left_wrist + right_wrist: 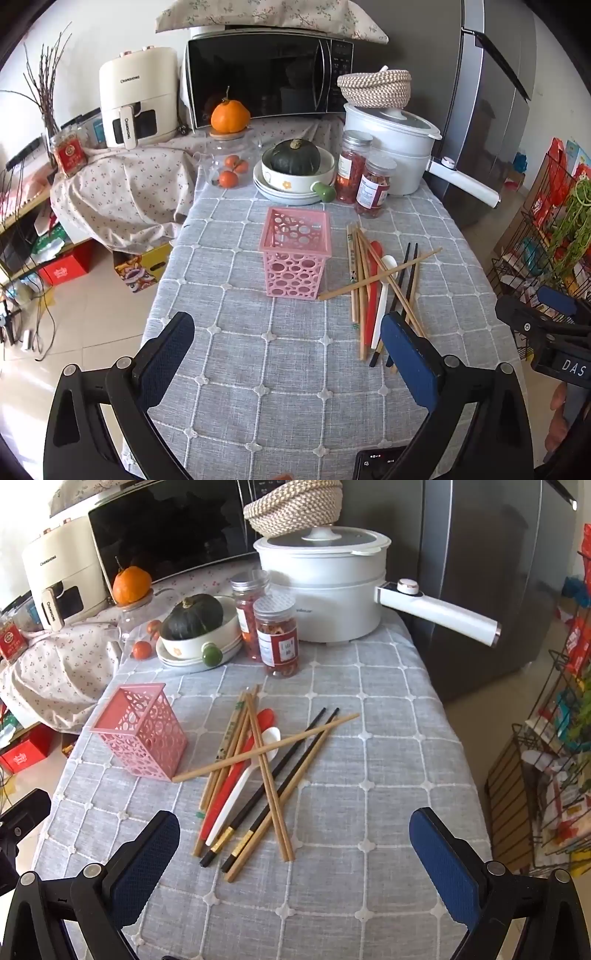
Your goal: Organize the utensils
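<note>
Right wrist view looks down on a loose pile of utensils just beside the pink perforated holder (138,734): bamboo chopsticks (258,749), a pair of black chopsticks (280,775), a red spoon (236,775) and a white spoon (243,782), all lying crossed on the grey checked tablecloth (369,775). The right gripper (293,860) hangs above the near edge of the pile with its jaws spread wide and nothing between them.

These pieces look light, stiff and smooth, so they will likely roll or slip. A pinch near mid-length, on the topmost bamboo stick that lies across the rest, seems safest. The holder itself appears light and could tip if bumped.

Left wrist view faces the holder squarely, showing its open top, empty inside, which the right view sees only at a slant. The left gripper (288,354) is likewise wide open and empty. This view also catches part of the other gripper's body at the right edge.
</note>
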